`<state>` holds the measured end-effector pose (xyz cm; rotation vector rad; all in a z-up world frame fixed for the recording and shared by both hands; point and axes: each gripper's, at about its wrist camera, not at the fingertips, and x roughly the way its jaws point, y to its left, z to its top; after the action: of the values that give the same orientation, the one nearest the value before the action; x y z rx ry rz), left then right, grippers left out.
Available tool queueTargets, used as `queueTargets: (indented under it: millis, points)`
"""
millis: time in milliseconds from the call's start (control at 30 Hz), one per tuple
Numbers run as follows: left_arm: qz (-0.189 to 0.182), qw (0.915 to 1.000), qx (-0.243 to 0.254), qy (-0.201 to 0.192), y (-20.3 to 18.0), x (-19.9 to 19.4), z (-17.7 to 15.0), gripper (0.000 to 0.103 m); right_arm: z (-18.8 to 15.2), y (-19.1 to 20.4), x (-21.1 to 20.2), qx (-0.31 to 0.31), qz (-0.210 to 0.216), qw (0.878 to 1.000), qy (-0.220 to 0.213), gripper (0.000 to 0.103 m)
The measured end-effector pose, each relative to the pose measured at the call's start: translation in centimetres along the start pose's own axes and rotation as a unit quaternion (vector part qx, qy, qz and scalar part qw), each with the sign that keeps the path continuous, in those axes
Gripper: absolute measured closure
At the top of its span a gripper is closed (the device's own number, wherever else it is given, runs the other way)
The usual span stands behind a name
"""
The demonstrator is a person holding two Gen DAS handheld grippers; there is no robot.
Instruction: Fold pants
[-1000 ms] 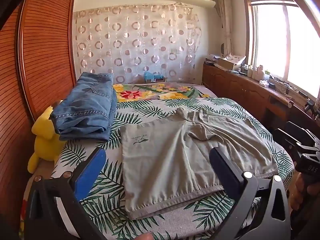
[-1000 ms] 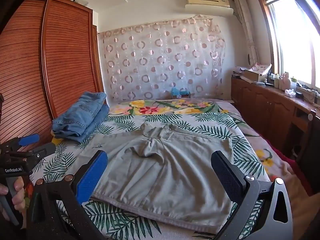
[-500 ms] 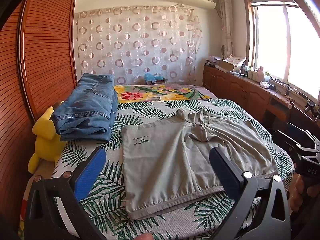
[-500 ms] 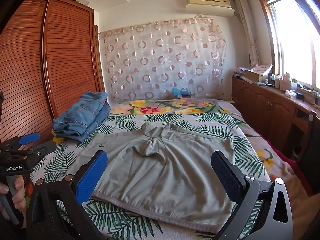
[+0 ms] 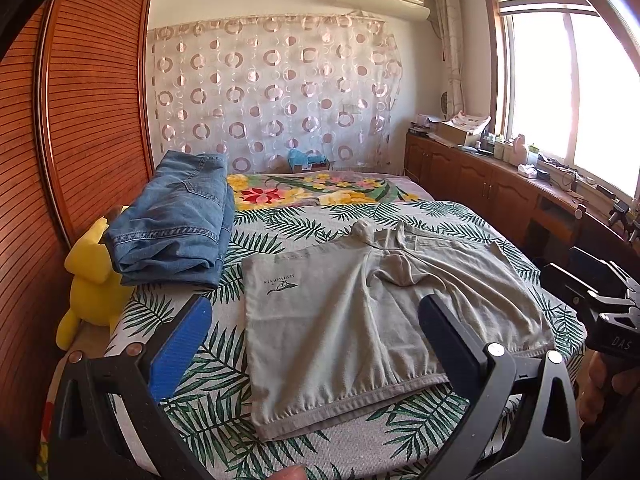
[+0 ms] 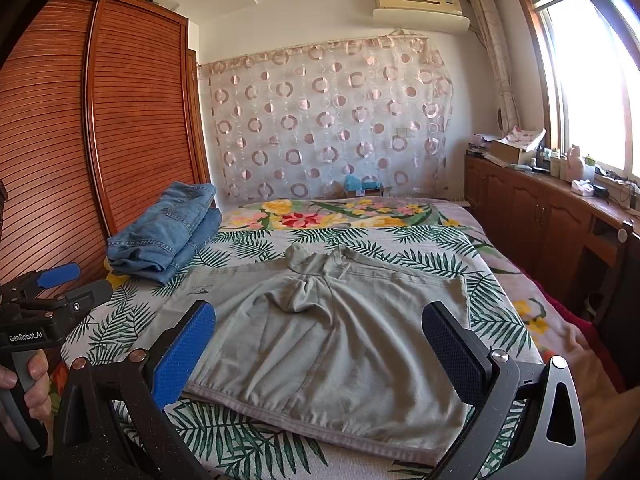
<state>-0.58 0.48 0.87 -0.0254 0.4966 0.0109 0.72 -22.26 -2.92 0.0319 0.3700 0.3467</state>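
— Where are the pants (image 5: 372, 320)?
— Flat on the bed (image 5: 280, 224), just ahead of your left gripper (image 5: 316, 344) and right gripper (image 6: 320, 344).
— Jaws?
— Both spread, empty; probably hovering, not touching.

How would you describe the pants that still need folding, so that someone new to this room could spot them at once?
Start at the bed with the palm-leaf cover. The grey-green pants lie spread flat across its near half, waistband toward the foot. Unlike the blue jeans stacked folded at the bed's left edge by the yellow plush toy, they are unfolded, with a small dark logo on one leg.
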Motion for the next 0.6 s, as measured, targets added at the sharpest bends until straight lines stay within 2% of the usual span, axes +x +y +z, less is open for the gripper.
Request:
queueTargets:
  millis: [600]
  points:
    - [0.0, 1.0, 0.002, -0.003, -0.18, -0.41, 0.26, 0.0, 0.07, 0.08, -0.26, -0.002, 0.0, 1.0, -0.002, 0.0]
